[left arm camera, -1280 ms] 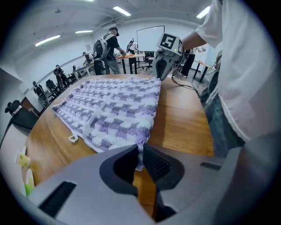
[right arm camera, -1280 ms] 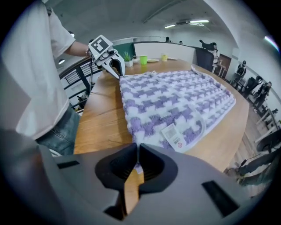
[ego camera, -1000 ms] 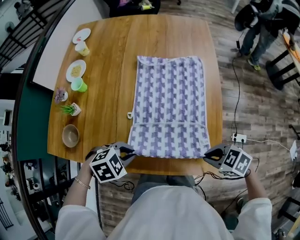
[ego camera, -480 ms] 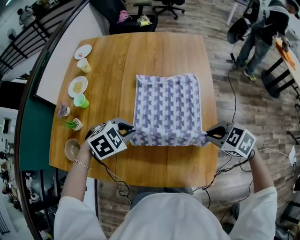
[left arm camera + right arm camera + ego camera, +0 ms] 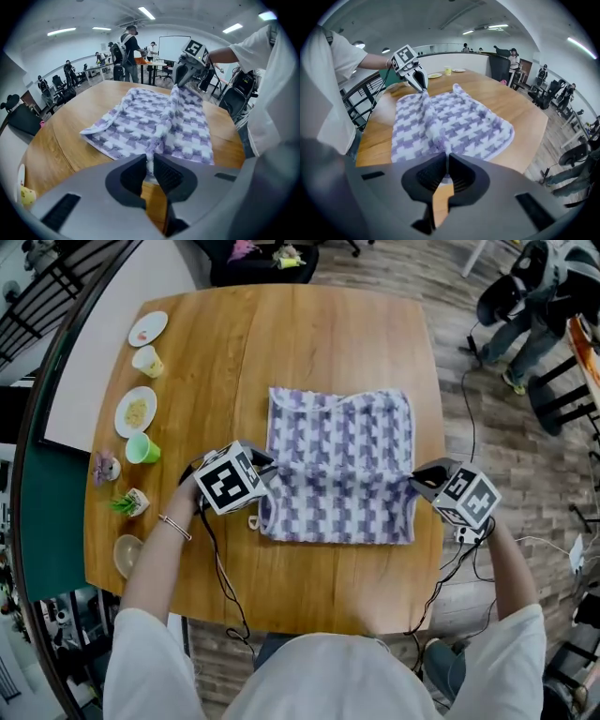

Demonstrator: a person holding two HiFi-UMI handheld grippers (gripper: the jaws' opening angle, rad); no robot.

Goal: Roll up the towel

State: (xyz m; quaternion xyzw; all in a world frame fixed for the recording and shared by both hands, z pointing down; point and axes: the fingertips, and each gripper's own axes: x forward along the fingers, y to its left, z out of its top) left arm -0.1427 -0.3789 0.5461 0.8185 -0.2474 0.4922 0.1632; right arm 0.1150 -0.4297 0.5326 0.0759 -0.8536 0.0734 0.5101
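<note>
**Status.** We hold the towel [image 5: 337, 479] with both grippers. The left gripper [image 5: 265, 472] has its jaws pressed almost together on the left corner of the hem. The right gripper [image 5: 419, 481] pinches the right corner the same way. In each gripper view a thin tuck of cloth sits between the pads.

**Change.** A second ago we gripped these two corners at the near edge of the table [image 5: 319, 334], with the towel lying flat at full length. Both grippers have since travelled together toward the table's far edge, carrying the hem over the cloth. The towel now lies about mid-table, doubled over itself. A raised ridge runs between the grippers, and the far hem is rumpled.

**Meaning.** In our judgement this is the first turn of the roll, and it is loose rather than tight. Most of the rolling remains. The next step calls for setting the hem down and tucking it under evenly on both sides.
</note>
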